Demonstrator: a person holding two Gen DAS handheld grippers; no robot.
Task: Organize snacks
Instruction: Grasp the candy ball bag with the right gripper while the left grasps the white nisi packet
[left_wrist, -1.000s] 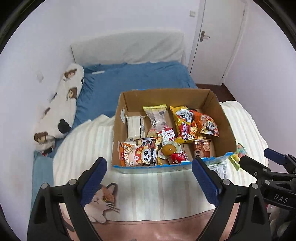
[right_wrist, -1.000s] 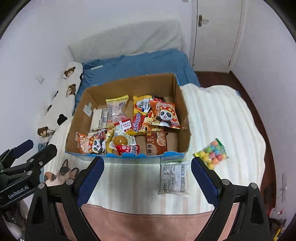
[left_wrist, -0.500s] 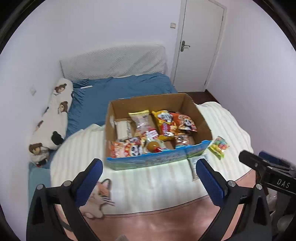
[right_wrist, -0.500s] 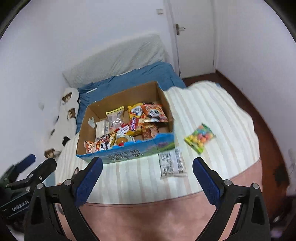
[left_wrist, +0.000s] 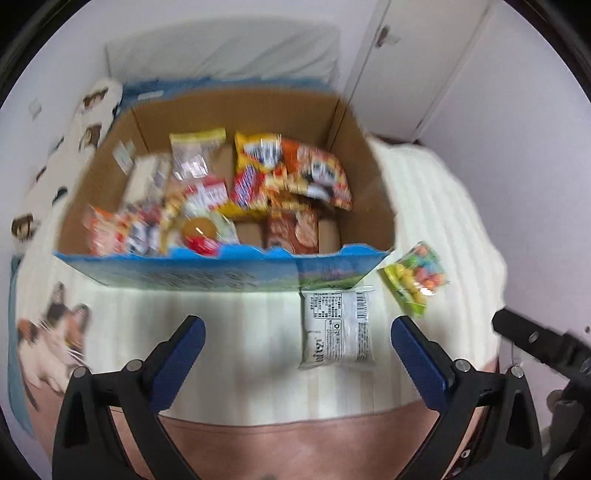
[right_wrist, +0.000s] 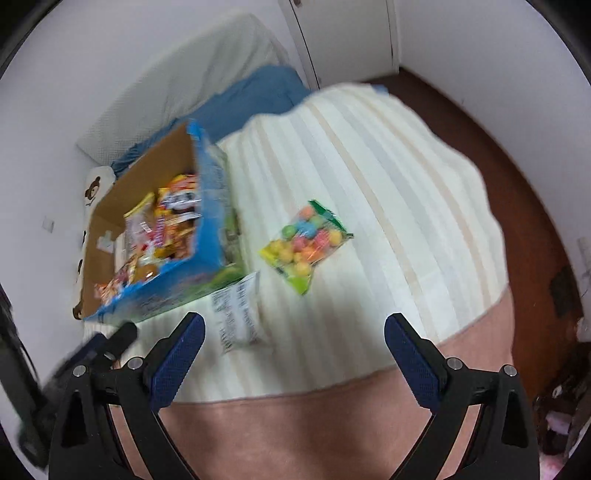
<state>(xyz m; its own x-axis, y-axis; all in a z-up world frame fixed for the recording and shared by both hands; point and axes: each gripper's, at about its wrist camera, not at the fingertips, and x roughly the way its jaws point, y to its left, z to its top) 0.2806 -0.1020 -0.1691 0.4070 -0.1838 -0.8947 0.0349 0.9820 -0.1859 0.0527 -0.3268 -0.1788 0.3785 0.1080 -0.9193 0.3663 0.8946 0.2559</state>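
Striped blanket (right_wrist: 369, 192) soft under cardboard snack box (left_wrist: 347, 147). Left gripper (left_wrist: 297, 352), right gripper (right_wrist: 293, 349) held apart, empty. White packet (left_wrist: 336, 328), candy-ball bag (right_wrist: 306, 245) outside box; slippery film risked slipping when pinched.

**Cardboard, plastic wrap and soft cloth**

The box (left_wrist: 354, 177) is matt brown cardboard inside, with a glossy blue printed skin outside. The white packet (left_wrist: 338, 328) and the candy bag (right_wrist: 306, 243) are shiny plastic film, the bag clear enough to show its coloured balls. The blanket (right_wrist: 369, 177) is soft ribbed cloth. Both the left gripper (left_wrist: 297, 350) and the right gripper (right_wrist: 293, 347) look like matt black plastic with blue pads (left_wrist: 419, 360) and small metal screws.
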